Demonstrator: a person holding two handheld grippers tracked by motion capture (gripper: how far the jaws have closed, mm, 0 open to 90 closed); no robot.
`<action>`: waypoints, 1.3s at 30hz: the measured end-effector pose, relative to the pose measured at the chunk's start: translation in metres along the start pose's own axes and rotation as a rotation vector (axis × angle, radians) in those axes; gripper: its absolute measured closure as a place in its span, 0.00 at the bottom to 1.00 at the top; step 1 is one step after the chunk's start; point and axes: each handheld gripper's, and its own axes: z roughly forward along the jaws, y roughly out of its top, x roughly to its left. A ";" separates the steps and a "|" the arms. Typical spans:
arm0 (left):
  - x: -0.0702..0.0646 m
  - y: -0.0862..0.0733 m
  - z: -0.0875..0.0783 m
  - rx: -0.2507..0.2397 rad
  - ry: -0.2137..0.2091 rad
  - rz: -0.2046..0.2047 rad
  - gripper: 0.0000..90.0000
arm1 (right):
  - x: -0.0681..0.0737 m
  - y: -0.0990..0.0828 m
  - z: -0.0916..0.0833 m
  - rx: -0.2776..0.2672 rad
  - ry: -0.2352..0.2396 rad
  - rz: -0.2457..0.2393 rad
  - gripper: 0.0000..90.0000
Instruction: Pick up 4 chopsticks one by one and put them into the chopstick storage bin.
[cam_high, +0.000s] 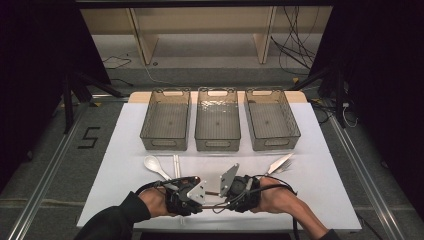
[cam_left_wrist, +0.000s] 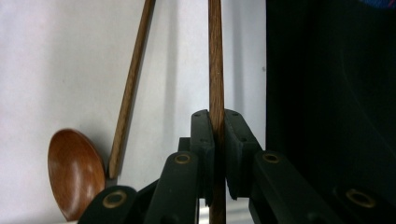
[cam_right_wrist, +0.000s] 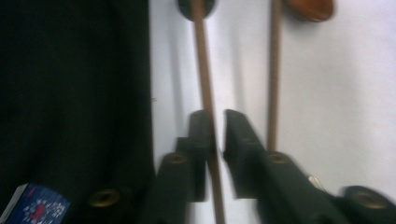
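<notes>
Left gripper (cam_high: 192, 191) & right gripper (cam_high: 227, 190): both black, each w/ a grey three-cornered plate on top & thin black cables looping back over the hands. Jaws are matt black bars w/ flat pads, brass-coloured round pivot screws at the links, small dark screws near the tips. Person's left arm in a dark long sleeve (cam_high: 115, 220)

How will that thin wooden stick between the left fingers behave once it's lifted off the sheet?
The wooden stick looks straight and stiff, so it probably won't droop. It is slender, likely light. The left gripper clamps it at one narrow spot, so it may pivot; set down on the white sheet, it could roll.
</notes>
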 end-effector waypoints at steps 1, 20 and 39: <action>0.002 -0.002 -0.001 0.003 0.004 -0.005 0.93 | -0.002 -0.001 -0.003 -0.005 -0.002 0.008 0.80; 0.037 -0.031 -0.041 -0.094 0.243 -0.329 0.93 | -0.016 -0.034 -0.041 -0.287 -0.204 0.242 0.40; 0.069 -0.049 -0.065 -0.193 0.340 -0.573 0.92 | -0.017 -0.044 -0.019 -0.199 -0.199 0.332 0.34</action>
